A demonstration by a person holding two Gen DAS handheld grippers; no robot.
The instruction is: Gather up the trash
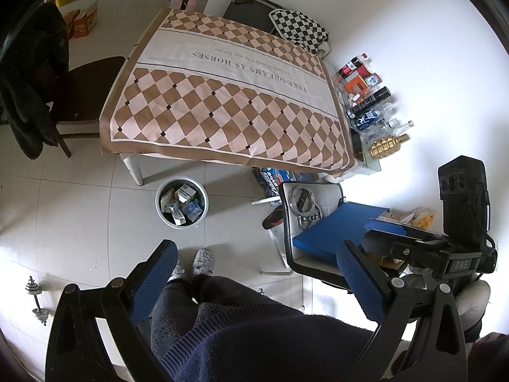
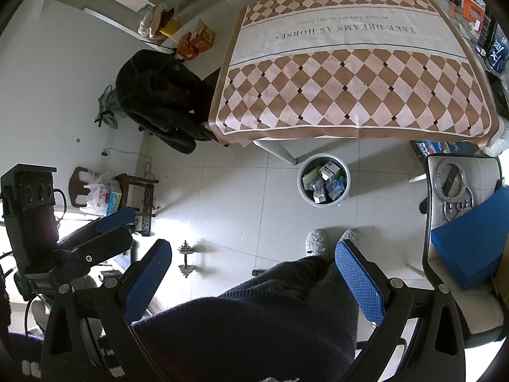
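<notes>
Trash bin [image 1: 181, 202] stands on the tiled floor [image 1: 79, 210] just off the near edge of the counter [image 1: 222, 95], beside one white counter leg [image 1: 135, 168]. Bin is round, pale-walled, and holds small cartons and packets [image 1: 183, 205], white, green and blue; same bin w/ same contents shows in the right wrist view [image 2: 324, 179].

Counter carries a brown/pink diamond-check cloth w/ a white band reading "TAKE DREAMS AS HORSES". Along its far right side: a row of bottles and boxes [image 1: 369, 102], incl. a gold grenade-shaped bottle [image 1: 386, 147].

Near the bin, person's feet in grey slippers [image 1: 203, 261] rest on the floor, legs in dark trousers running down toward the cameras.

To the right of the bin, a white chair [image 1: 305, 222] w/ black frame holds round metal parts [image 1: 302, 199] and a blue flat box [image 1: 337, 226]. Left of the counter, a dark wooden chair [image 1: 86, 95] w/ a black jacket [image 1: 31, 79] draped over it. A small dumbbell [image 2: 185, 259] lies on the floor.

Left hand-held gripper [image 1: 254, 273]: blue-padded fingers spread wide, nothing between them, held over the person's lap. Right hand-held gripper [image 2: 253, 267]: also spread wide, nothing held, above the knees. Each shows at the edge of the other's view.
</notes>
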